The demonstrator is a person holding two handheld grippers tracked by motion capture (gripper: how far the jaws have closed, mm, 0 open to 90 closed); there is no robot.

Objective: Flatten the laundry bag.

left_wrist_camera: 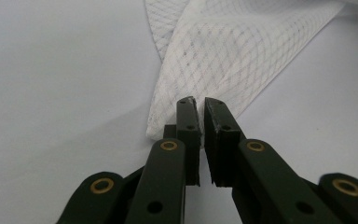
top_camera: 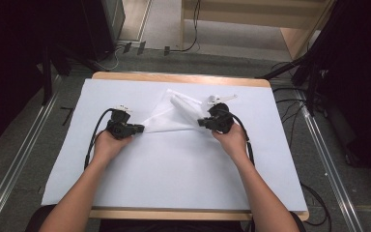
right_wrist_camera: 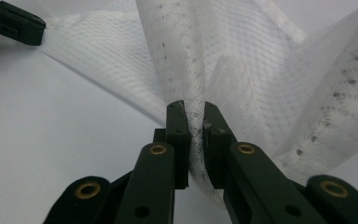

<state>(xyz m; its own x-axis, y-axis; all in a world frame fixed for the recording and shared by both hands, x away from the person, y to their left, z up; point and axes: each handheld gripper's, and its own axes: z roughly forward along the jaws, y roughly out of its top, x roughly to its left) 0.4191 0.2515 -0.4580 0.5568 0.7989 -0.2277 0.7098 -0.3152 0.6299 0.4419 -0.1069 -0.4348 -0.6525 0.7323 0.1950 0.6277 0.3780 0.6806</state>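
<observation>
White mesh cloth [top_camera: 171, 113] lies crumpled near the middle of a table [top_camera: 183, 169] covered with a pale sheet, seen from above. A person's forearms come in from the bottom, each hand holding a hand-held gripper. The left hand-held gripper [top_camera: 137, 128] sits at the cloth's near left corner; the right hand-held gripper [top_camera: 202, 123] sits at its right side, where the fabric bunches into a raised fold.

In the left gripper view, the left hand-held gripper [left_wrist_camera: 196, 103] has its jaws pressed nearly together over the corner of the cloth [left_wrist_camera: 223, 56]; a sliver of gap shows, and the fabric's edge seems to be caught at the tips, though the hold looks shallow. In the right gripper view, the right hand-held gripper [right_wrist_camera: 193, 108] is pinching a thick gather of the cloth [right_wrist_camera: 223, 60] firmly between its jaws.

The step in hand appears to be spreading the cloth flat. To do it well, both pinches should stay firm while the hands draw apart slowly and evenly, low over the table, so the mesh opens without slipping out of the shallow left grip or dragging the sheet beneath.
</observation>
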